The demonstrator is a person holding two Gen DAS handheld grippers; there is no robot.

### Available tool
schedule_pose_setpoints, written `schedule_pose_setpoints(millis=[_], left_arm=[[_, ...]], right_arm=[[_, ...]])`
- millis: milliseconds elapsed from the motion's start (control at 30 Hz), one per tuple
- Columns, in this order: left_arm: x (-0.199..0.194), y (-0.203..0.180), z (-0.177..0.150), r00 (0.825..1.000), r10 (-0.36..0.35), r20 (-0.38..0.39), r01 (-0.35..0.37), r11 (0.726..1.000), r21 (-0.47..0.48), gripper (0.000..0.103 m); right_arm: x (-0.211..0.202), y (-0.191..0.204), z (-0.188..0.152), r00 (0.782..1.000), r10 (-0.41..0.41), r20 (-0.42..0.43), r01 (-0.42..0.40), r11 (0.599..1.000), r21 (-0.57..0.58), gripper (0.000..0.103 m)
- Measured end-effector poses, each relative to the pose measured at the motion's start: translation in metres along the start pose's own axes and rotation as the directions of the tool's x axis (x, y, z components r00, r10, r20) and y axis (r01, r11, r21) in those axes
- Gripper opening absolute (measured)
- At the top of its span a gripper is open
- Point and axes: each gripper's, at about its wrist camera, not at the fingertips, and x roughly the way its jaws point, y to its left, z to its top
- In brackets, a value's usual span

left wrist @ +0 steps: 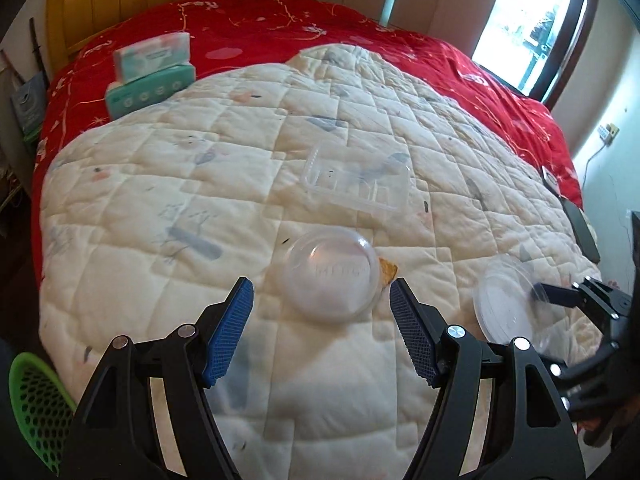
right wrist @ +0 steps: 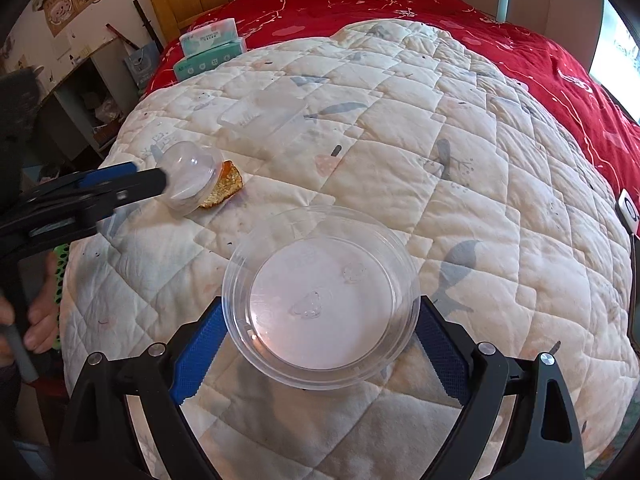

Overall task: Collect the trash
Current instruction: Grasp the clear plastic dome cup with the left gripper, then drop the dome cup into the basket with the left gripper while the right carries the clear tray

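Note:
A clear plastic dome lid lies on the white quilt, with a brown food scrap at its right side. My left gripper is open around the dome lid, fingers either side, apart from it. It shows from the side in the right wrist view next to the lid and scrap. A clear round plastic bowl sits between my right gripper's fingers; the right gripper is shut on its rim. The bowl also shows in the left wrist view. A clear rectangular tray lies farther back.
Two tissue packs stand on the red bedspread near the headboard. A green perforated basket is at the bed's near left corner. A shelf with clutter stands left of the bed. A window is at the far right.

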Motion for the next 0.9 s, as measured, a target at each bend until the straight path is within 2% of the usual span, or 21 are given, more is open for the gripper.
schedule_pose_setpoints(millis=[167, 233, 267, 333, 533, 667, 800, 900], left_arm=[[0.019, -0.003, 0.007, 1.000, 0.005, -0.021, -0.005, 1.000, 0.007, 0.070], [0.023, -0.004, 0.007, 1.000, 0.000, -0.021, 0.001, 1.000, 0.012, 0.064], [0.024, -0.005, 0.007, 1.000, -0.007, -0.024, 0.007, 1.000, 0.016, 0.056], [0.021, -0.005, 0.006, 1.000, -0.005, -0.006, 0.005, 1.000, 0.012, 0.056], [-0.013, 0.000, -0.006, 0.999, -0.003, 0.051, 0.003, 1.000, 0.004, 0.056], [-0.050, 0.014, -0.019, 0.995, 0.000, 0.095, 0.004, 0.999, -0.037, 0.056], [-0.090, 0.032, -0.038, 0.991, 0.038, 0.131, -0.029, 0.997, -0.065, 0.056], [-0.118, 0.050, -0.055, 0.983, 0.098, 0.153, -0.087, 0.993, -0.076, 0.056]], right_arm=[[-0.001, -0.002, -0.002, 1.000, 0.013, 0.003, -0.013, 1.000, 0.007, 0.089], [-0.001, -0.002, -0.002, 1.000, 0.015, 0.004, -0.015, 1.000, 0.009, 0.089], [-0.001, -0.003, -0.003, 1.000, 0.016, 0.004, -0.016, 1.000, 0.009, 0.089], [-0.002, -0.003, -0.003, 1.000, 0.017, 0.006, -0.017, 1.000, 0.012, 0.089], [-0.010, 0.003, -0.008, 0.999, 0.032, 0.018, -0.033, 0.999, 0.026, 0.089], [-0.020, 0.018, -0.014, 0.998, 0.051, 0.033, -0.052, 0.998, 0.023, 0.089], [-0.030, 0.043, -0.019, 0.995, 0.087, 0.047, -0.088, 0.996, 0.008, 0.089], [-0.037, 0.062, -0.023, 0.992, 0.110, 0.054, -0.109, 0.994, -0.015, 0.089]])
